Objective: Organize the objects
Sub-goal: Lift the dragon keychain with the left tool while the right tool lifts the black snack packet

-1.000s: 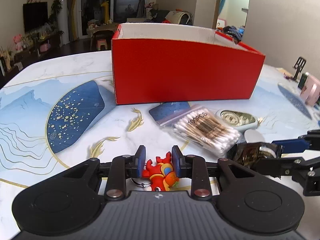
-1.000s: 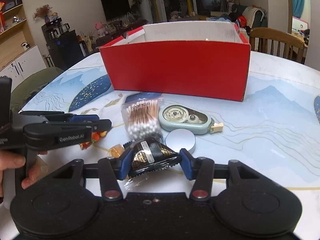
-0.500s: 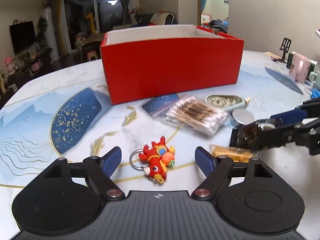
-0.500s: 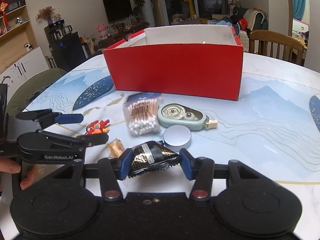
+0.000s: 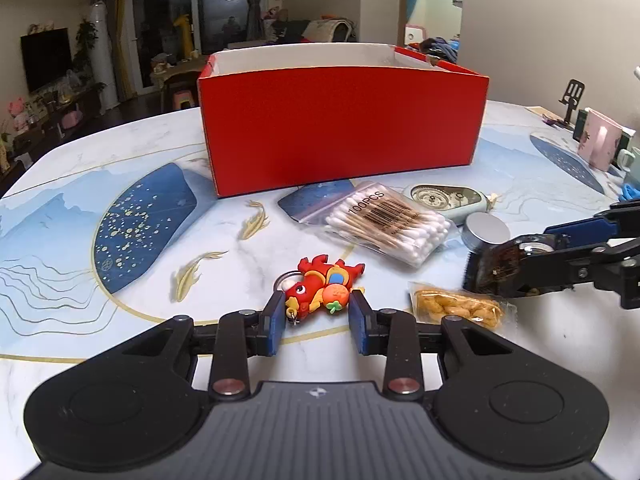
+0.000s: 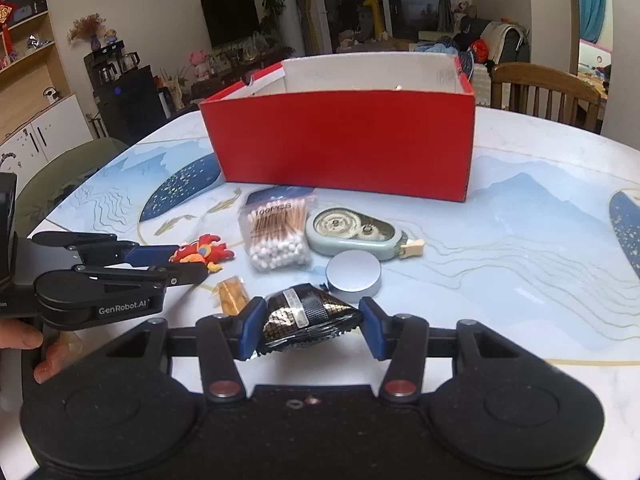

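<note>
A red dragon keychain point(image 5: 320, 286) lies on the patterned table, and my left gripper point(image 5: 316, 316) has it between its blue pads. The jaws are closing and both pads touch its sides. From the right wrist view the left gripper point(image 6: 188, 262) sits at the left around the keychain point(image 6: 200, 252). My right gripper point(image 6: 310, 326) is shut on a black-and-gold foil packet point(image 6: 308, 314), just above the table. It also appears at the right of the left wrist view, the right gripper point(image 5: 504, 268) with the packet point(image 5: 494, 262). The open red box point(image 5: 340, 128) stands behind.
A bag of cotton swabs point(image 5: 388, 224), a correction tape point(image 5: 444, 196), a round silver tin point(image 5: 486, 230) and a small orange snack packet point(image 5: 456, 306) lie before the box. A pink mug point(image 5: 600, 146) stands far right. A wooden chair point(image 6: 544, 92) is behind the table.
My left gripper opened wide and let the keychain drop flat on the table, then closed around it again in a new orientation. The right gripper kept still with its packet.
</note>
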### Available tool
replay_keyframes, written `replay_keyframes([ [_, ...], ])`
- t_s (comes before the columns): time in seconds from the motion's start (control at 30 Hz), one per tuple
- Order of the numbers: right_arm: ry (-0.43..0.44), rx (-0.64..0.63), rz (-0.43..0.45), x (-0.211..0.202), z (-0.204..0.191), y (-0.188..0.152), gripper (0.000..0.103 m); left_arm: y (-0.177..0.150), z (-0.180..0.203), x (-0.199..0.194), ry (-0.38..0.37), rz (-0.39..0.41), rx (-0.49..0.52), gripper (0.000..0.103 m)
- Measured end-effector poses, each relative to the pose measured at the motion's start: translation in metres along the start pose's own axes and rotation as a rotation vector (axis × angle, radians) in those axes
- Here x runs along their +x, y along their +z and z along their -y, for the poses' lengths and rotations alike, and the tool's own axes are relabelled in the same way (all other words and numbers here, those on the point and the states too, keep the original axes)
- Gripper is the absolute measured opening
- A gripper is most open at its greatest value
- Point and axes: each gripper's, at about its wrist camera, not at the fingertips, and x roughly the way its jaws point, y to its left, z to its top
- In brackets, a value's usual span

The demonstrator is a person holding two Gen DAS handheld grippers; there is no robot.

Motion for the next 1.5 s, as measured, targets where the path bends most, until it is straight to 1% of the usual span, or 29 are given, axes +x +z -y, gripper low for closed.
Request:
replay_keyframes([
  [0.1,-0.005,-0.003,0.014,-0.004,0.001,0.0,0.05,0.001,-0.002,-0.001,0.003,0.0,-0.028,0.032],
  [0.2,-0.007,-0.011,0.023,-0.008,0.001,0.003,0.049,0.005,-0.004,-0.007,-0.014,0.009,-0.059,0.032],
  [0.37,-0.002,-0.026,0.052,-0.019,0.0,0.011,0.048,0.015,-0.001,-0.022,-0.034,0.027,-0.069,0.032],
  [0.4,-0.001,-0.03,0.059,-0.022,0.0,0.013,0.045,0.018,0.0,-0.025,-0.037,0.032,-0.068,0.032],
  [0.43,0.002,-0.034,0.065,-0.024,0.0,0.014,0.023,0.02,0.002,-0.028,-0.042,0.038,-0.068,0.032],
  [0.57,0.006,-0.022,0.071,-0.029,0.005,0.019,0.022,0.027,0.006,-0.038,-0.053,0.052,-0.07,0.032],
  [0.7,-0.01,-0.023,0.061,-0.026,0.01,0.018,0.022,0.027,0.005,-0.04,-0.059,0.054,-0.079,0.032],
  [0.8,0.017,-0.031,0.022,-0.025,0.013,0.014,0.023,0.024,0.005,-0.04,-0.059,0.043,-0.08,0.032],
  [0.83,0.02,-0.032,0.006,-0.024,0.014,0.012,0.025,0.023,0.005,-0.039,-0.058,0.039,-0.079,0.032],
  [0.93,0.002,-0.054,-0.038,-0.017,0.01,0.004,0.03,0.021,0.005,-0.039,-0.059,0.036,-0.075,0.032],
  [1.0,-0.006,-0.047,-0.058,-0.013,0.009,0.001,0.035,0.02,0.005,-0.039,-0.063,0.035,-0.076,0.032],
  [1.03,-0.008,-0.037,-0.065,-0.011,0.008,0.0,0.044,0.019,0.006,-0.039,-0.064,0.035,-0.077,0.032],
  [1.07,-0.012,-0.028,-0.066,-0.01,0.007,-0.001,0.056,0.019,0.006,-0.039,-0.065,0.034,-0.076,0.032],
  [1.1,-0.014,-0.022,-0.062,-0.01,0.006,-0.002,0.062,0.018,0.006,-0.039,-0.065,0.033,-0.075,0.032],
  [1.13,-0.017,-0.017,-0.055,-0.01,0.005,-0.003,0.072,0.018,0.006,-0.039,-0.065,0.032,-0.075,0.032],
  [1.23,-0.023,-0.013,-0.054,-0.01,-0.001,-0.003,0.073,0.016,0.006,-0.038,-0.068,0.029,-0.075,0.032],
  [1.33,-0.063,-0.001,-0.075,-0.005,-0.005,-0.006,0.072,0.014,0.007,-0.037,-0.07,0.026,-0.072,0.032],
  [1.4,-0.075,0.007,-0.097,0.0,-0.006,-0.009,0.071,0.013,0.008,-0.037,-0.074,0.023,-0.072,0.032],
  [1.47,-0.067,0.012,-0.113,0.003,-0.007,-0.012,0.064,0.012,0.009,-0.037,-0.076,0.021,-0.069,0.032],
  [1.5,-0.064,0.016,-0.114,0.003,-0.007,-0.013,0.063,0.012,0.01,-0.036,-0.076,0.02,-0.066,0.032],
])
